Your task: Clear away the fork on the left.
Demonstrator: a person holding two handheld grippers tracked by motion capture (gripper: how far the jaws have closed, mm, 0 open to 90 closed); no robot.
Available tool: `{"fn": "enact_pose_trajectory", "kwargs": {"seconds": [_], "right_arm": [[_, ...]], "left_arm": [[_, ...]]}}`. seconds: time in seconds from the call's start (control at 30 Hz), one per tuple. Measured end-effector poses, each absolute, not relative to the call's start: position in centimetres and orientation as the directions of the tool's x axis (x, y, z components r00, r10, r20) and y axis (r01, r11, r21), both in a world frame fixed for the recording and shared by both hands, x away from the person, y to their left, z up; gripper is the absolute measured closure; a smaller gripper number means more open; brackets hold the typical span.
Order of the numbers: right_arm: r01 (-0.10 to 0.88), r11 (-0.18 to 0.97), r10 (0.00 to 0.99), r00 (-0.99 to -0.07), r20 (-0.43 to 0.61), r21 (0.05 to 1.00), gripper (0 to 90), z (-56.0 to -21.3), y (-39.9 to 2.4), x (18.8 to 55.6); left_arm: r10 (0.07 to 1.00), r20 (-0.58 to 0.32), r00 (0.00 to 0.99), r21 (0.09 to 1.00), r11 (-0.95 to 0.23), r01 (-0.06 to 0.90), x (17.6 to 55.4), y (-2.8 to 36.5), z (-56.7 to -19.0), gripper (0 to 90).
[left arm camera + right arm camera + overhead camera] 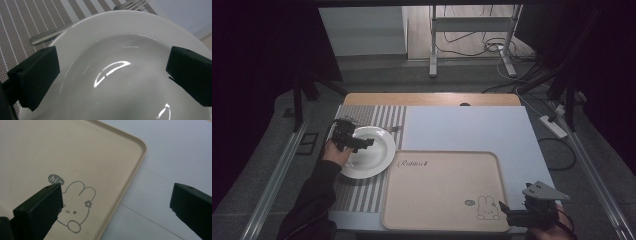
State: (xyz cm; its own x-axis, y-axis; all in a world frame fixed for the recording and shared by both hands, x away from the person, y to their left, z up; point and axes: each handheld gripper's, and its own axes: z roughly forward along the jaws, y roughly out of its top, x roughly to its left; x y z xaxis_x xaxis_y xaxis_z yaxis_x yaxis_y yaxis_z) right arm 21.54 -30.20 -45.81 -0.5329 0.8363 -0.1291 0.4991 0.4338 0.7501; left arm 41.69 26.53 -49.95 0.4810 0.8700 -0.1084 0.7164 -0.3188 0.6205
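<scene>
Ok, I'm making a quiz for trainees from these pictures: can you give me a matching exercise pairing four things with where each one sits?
Things:
1. Round white ceramic plate
2. Silver metal fork
3. Beige rectangular tray with a rabbit drawing
4. Right claw

Places:
A. Above the tray's near right corner
B. On the pale blue mat
C. On the striped placemat, under the left claw
D. On the placemat, beyond the plate

Pairs: 1-C, 2-D, 3-B, 4-A
</scene>
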Motion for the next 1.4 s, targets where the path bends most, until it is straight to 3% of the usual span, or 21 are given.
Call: {"fn": "enact_pose_trajectory", "kwargs": {"seconds": [0.23,0.37,0.5,0.57,0.6,0.63,0.7,0.73,0.77,1.03,1.4], "right_arm": [[0.501,0.44,0.835,-0.533,-0.135,0.745,0.0,-45.9,-30.1,21.6],[0.502,0.445,0.833,-0.536,-0.137,0.742,0.0,-45.9,-30.0,21.6],[0.503,0.443,0.834,-0.534,-0.136,0.743,0.0,-45.9,-30.1,21.6],[0.503,0.443,0.835,-0.533,-0.137,0.742,0.0,-45.9,-30.1,21.6],[0.503,0.442,0.835,-0.533,-0.136,0.742,0.0,-45.9,-30.1,21.6],[0.503,0.442,0.835,-0.533,-0.136,0.742,0.0,-45.9,-30.1,21.6],[0.504,0.443,0.835,-0.533,-0.136,0.741,0.0,-45.9,-30.1,21.6],[0.506,0.444,0.835,-0.534,-0.135,0.74,0.0,-45.9,-30.1,21.6],[0.506,0.443,0.835,-0.534,-0.135,0.74,0.0,-45.9,-30.1,21.6],[0.506,0.44,0.835,-0.534,-0.132,0.742,0.0,-45.9,-30.2,21.6],[0.506,0.44,0.835,-0.535,-0.131,0.741,0.0,-45.9,-30.2,21.5]], "left_arm": [[0.88,-0.081,0.469,0.609,-0.329,0.722,43.5,27.2,-49.6,2.2],[0.89,-0.077,0.449,0.597,-0.319,0.736,44.6,27.9,-49.2,10.8],[0.904,-0.053,0.425,0.577,-0.32,0.752,45.9,28.3,-49.1,28.1],[0.908,-0.044,0.417,0.564,-0.322,0.76,46.6,28.5,-49.1,40.2],[0.91,-0.042,0.413,0.559,-0.321,0.765,47.0,28.6,-49.1,52.6],[0.911,-0.042,0.411,0.555,-0.321,0.767,47.2,28.7,-49.1,52.6],[0.912,-0.023,0.409,0.549,-0.33,0.768,47.9,29.0,-49.3,65.5],[0.912,-0.009,0.409,0.543,-0.339,0.768,48.1,29.0,-49.4,73.9],[0.915,0.003,0.403,0.534,-0.342,0.773,48.4,29.1,-49.6,88.5],[0.918,-0.07,0.39,0.467,-0.315,0.826,51.0,30.0,-51.5,89.1],[0.921,-0.027,0.389,0.416,-0.344,0.842,52.0,30.2,-51.8,89.1]]}}
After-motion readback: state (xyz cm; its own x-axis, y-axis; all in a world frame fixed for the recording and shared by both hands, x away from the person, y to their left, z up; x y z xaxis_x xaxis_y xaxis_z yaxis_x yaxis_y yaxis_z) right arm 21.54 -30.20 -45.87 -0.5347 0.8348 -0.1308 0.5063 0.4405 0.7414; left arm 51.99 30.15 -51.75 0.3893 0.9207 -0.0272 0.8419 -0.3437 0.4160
